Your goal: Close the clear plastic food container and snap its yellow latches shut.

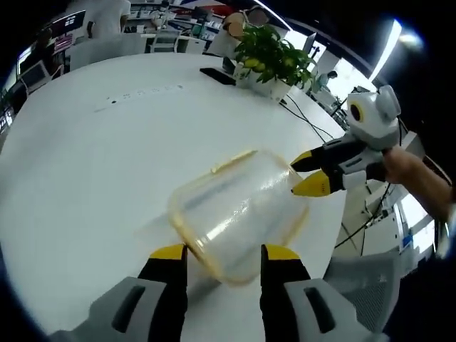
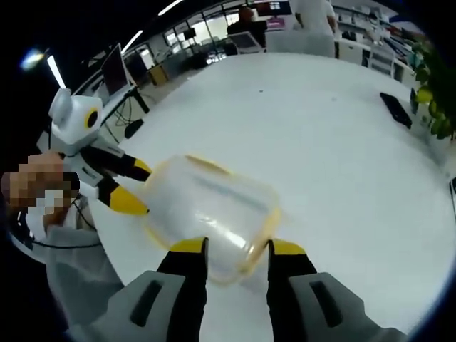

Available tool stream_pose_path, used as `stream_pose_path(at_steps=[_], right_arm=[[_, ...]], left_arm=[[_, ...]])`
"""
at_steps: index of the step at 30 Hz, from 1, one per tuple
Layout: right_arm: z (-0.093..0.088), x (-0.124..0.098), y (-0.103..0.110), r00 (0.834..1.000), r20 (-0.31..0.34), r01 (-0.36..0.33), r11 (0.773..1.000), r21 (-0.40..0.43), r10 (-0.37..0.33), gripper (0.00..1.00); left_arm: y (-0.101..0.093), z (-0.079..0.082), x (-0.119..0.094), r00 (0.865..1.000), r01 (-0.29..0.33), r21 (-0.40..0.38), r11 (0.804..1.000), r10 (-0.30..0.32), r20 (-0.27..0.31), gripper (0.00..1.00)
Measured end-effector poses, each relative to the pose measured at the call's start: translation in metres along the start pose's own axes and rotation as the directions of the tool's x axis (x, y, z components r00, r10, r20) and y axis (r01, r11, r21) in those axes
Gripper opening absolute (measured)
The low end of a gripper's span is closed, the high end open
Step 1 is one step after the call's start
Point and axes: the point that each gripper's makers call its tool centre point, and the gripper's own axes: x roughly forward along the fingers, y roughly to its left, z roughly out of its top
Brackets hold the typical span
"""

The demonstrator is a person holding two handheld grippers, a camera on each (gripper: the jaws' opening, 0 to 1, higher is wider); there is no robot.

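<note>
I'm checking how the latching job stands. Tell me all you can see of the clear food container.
The clear food container is see-through plastic with rounded corners and a yellowish rim. It sits tilted on the white table, held between both grippers: the left gripper at one end, the right gripper at the opposite end. Whether the latches are snapped is too blurred to tell.

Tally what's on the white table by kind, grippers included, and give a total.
Clear plastic container: 1
Grippers: 2, the left gripper and the right gripper
Potted plant: 1
Flat black device: 1
Total: 5
</note>
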Motion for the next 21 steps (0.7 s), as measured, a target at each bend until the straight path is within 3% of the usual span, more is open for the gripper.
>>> stream_pose_path(at_steps=[21], right_arm=[[-0.001, 0.011, 0.035, 1.0, -0.006, -0.011, 1.0, -0.017, 0.011, 0.29]], left_arm=[[0.013, -0.024, -0.023, 1.0, -0.007, -0.009, 1.0, 0.007, -0.001, 0.33]])
